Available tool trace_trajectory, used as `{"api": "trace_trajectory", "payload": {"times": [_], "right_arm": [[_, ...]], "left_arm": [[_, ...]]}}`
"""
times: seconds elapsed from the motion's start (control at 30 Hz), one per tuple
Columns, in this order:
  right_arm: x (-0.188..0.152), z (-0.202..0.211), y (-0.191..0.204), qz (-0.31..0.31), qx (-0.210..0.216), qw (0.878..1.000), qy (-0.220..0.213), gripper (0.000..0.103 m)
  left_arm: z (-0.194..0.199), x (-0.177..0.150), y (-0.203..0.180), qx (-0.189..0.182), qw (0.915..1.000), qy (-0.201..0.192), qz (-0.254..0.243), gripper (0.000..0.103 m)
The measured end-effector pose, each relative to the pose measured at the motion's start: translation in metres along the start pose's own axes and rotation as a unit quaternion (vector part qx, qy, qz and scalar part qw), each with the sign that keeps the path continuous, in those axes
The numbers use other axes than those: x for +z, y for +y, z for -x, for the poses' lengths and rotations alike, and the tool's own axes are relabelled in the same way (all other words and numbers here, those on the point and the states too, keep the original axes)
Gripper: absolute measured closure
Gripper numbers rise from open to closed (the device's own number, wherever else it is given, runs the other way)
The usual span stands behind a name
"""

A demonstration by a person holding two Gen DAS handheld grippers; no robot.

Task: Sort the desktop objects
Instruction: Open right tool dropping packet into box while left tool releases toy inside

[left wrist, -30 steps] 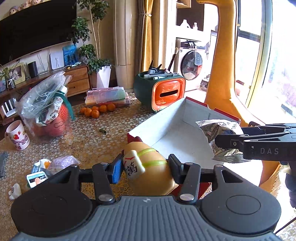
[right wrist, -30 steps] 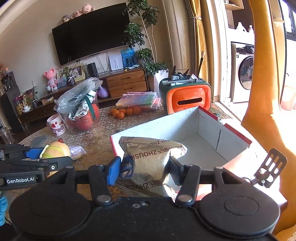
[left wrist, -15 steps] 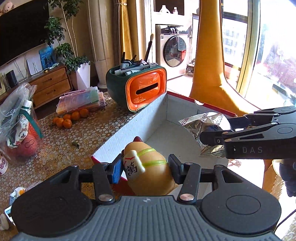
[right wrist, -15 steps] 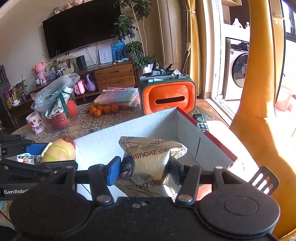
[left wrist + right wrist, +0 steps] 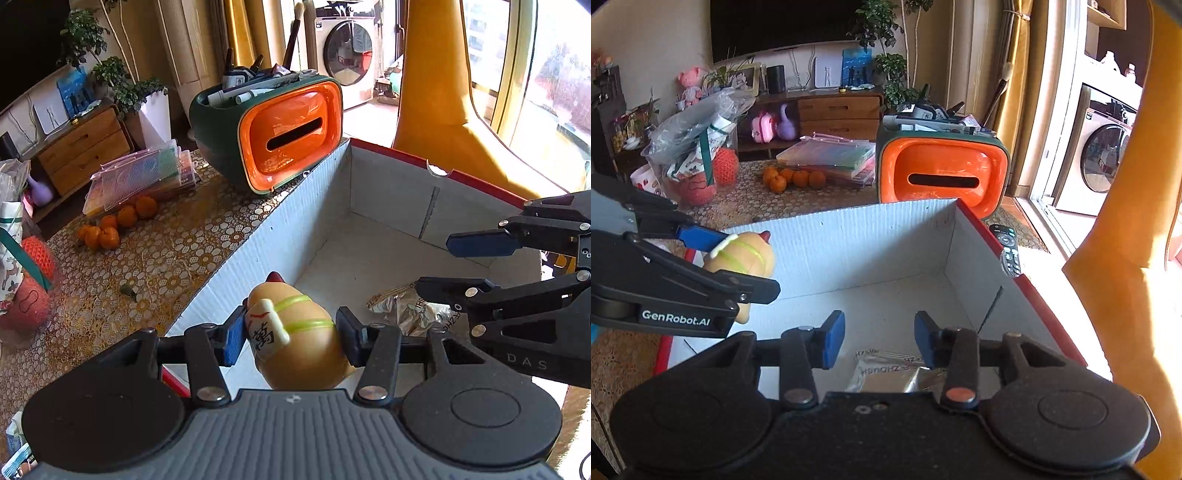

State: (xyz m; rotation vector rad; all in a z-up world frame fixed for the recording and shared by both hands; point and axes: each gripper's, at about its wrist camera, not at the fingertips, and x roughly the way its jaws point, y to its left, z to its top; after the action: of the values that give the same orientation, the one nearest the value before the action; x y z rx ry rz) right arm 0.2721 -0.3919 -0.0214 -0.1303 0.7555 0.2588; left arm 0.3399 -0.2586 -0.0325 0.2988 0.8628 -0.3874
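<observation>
One toy (image 5: 295, 332) clamped in the left gripper (image 5: 291, 338); one packet (image 5: 894, 373) (foil) in one box (image 5: 871, 240) below the empty, closing right gripper (image 5: 879, 338).

Tan toy (image 5: 299, 332) – green stripes; box (image 5: 388, 192) white inside – red rim.

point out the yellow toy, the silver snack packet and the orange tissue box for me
yellow toy (image 5: 295, 332), left wrist view, its body.
silver snack packet (image 5: 413, 314), left wrist view, crinkled foil.
orange tissue box (image 5: 942, 173), right wrist view, front face.
</observation>
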Motion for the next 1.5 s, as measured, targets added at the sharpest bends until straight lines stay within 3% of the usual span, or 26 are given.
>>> {"api": "trace_trajectory", "payload": {"times": [0.37, 0.57, 0.67, 0.8, 1.03, 1.5], "right_arm": [[-0.015, -0.018, 0.005, 0.049, 0.016, 0.998, 0.033, 0.058], [-0.021, -0.019, 0.0, 0.054, 0.021, 0.997, 0.041, 0.042], [-0.024, -0.016, -0.003, 0.056, 0.018, 0.998, 0.038, 0.034], [-0.025, -0.014, -0.005, 0.051, 0.019, 0.998, 0.036, 0.029], [-0.024, -0.004, -0.005, 0.05, 0.027, 0.998, 0.028, 0.022], [-0.026, 0.028, -0.002, 0.018, 0.033, 0.999, 0.005, 0.018]], "left_arm": [[-0.038, -0.002, -0.017, -0.021, 0.9972, 0.065, -0.029, 0.051], [-0.045, -0.004, -0.018, -0.016, 0.9961, 0.082, -0.031, 0.05], [-0.044, -0.005, -0.018, -0.012, 0.9968, 0.074, -0.029, 0.05], [-0.04, -0.005, -0.017, -0.014, 0.9975, 0.065, -0.025, 0.034], [-0.024, -0.006, -0.014, -0.029, 0.9986, 0.042, -0.01, 0.027], [0.036, -0.012, 0.002, -0.073, 0.9955, -0.008, 0.06, 0.025]]}}
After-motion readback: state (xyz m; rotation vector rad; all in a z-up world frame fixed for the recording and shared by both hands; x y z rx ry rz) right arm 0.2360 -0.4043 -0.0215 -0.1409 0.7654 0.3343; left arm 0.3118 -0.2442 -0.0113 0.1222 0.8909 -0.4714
